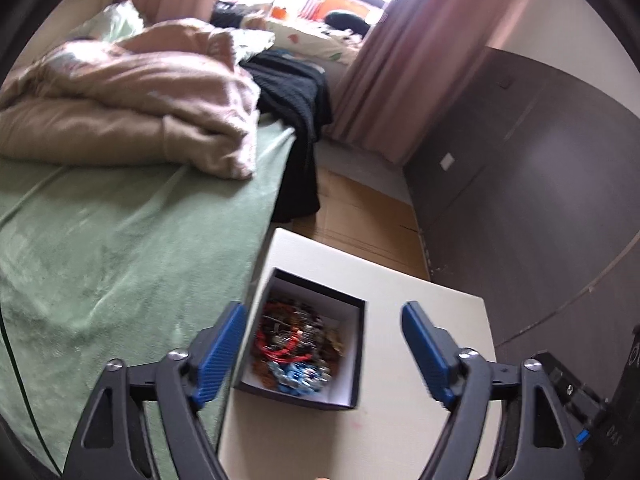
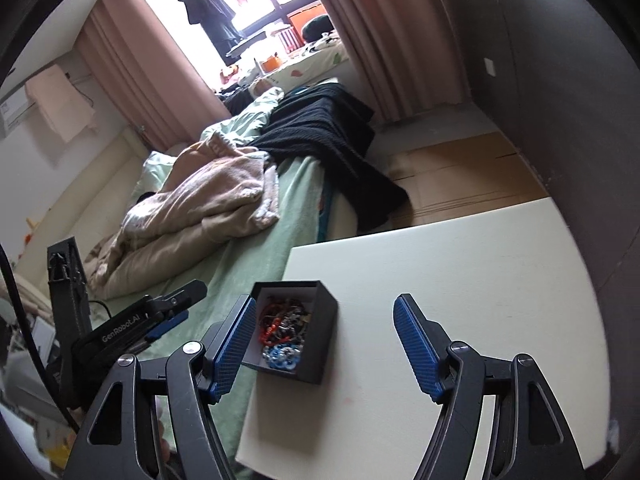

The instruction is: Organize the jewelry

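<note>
A small black box (image 1: 358, 360) with a white inside sits on a cream table (image 1: 420, 320), near its left edge by the bed. It holds a tangled heap of jewelry (image 1: 298, 344): red, brown and blue beads and chains. My left gripper (image 1: 324, 344) is open and empty, its blue pads (image 1: 218, 356) above and either side of the box. In the right wrist view the box (image 2: 320, 340) and jewelry (image 2: 284, 334) lie by my open, empty right gripper (image 2: 324, 336). The left gripper (image 2: 168, 320) shows at left.
A bed with a green sheet (image 1: 100, 248), a crumpled beige blanket (image 1: 132, 100) and a black knit cloth (image 1: 296, 104) runs along the table's left. Wood floor (image 1: 360, 216), pink curtains (image 1: 404, 60) and a dark cabinet wall (image 1: 520, 168) lie beyond. A black device (image 1: 624, 392) is at right.
</note>
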